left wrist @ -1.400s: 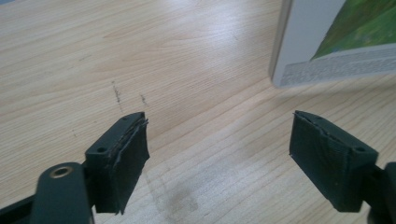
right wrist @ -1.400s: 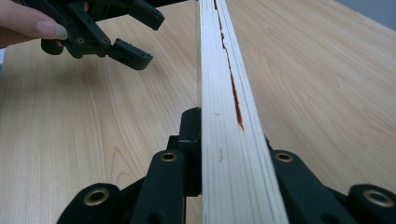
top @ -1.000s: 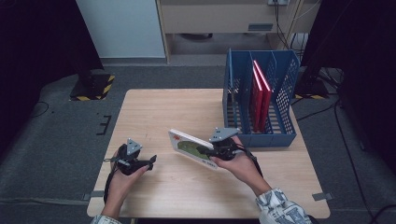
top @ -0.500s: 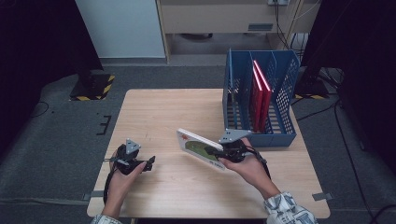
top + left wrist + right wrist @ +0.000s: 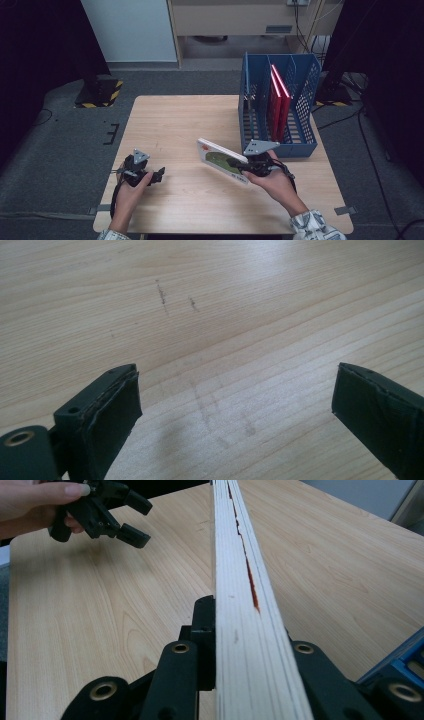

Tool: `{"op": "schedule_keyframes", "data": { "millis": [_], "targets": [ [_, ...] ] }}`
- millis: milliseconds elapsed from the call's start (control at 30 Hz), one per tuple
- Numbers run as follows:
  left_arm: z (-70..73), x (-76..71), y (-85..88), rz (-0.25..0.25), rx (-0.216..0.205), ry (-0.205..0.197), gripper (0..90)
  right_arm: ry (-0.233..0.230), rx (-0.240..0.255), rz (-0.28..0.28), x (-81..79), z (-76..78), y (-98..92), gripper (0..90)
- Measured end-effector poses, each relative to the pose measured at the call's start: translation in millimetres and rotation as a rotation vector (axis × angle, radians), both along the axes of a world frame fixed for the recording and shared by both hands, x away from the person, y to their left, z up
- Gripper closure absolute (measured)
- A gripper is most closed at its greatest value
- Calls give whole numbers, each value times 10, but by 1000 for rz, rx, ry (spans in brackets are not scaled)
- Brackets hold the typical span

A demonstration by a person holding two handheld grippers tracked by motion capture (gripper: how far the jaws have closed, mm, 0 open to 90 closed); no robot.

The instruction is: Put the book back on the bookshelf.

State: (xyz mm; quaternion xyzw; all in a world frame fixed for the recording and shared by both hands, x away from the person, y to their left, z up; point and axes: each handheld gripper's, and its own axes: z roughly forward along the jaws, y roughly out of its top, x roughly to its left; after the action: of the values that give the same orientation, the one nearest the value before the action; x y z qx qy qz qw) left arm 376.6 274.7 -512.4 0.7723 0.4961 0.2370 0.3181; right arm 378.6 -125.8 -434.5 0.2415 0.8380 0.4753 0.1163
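My right gripper (image 5: 243,167) is clamped on a thin book (image 5: 222,160), both jaws pressed flat against its covers near one end. The book is held clear of the tabletop (image 5: 200,115), above the area near the front-right corner and just in front of the blue file rack (image 5: 305,145) that stands at the right edge. In the high view the book is tilted — its cover faces up and toward me, white along the border with a green picture in the middle and a small red mark near its far-left corner. In the right gripper view I look straight along its page edge (image 5: 240,580): pale cream pages stacked in fine lines, running away from my jaws toward the far side, with a narrow red streak showing in a gap between the leaves. Two red books (image 5: 278,97) stand upright in the rack, well apart from the one I hold. My left gripper (image 5: 159,175) rests low near the front-left corner of the tabletop, its jaws standing wide apart with nothing between them — in the left gripper view bare wood grain with a few faint dark scuffs (image 5: 162,292) lies between the two black pads. My left hand (image 5: 131,186) wraps the gripper body from below.
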Motion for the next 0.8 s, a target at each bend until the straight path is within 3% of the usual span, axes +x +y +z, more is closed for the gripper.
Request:
{"op": "schedule_keyframes", "data": {
  "millis": [800],
  "targets": [
    [-28,9,15,9,13,19,53,-7,18,-71,-177,26,-436,756]
  ]
}}
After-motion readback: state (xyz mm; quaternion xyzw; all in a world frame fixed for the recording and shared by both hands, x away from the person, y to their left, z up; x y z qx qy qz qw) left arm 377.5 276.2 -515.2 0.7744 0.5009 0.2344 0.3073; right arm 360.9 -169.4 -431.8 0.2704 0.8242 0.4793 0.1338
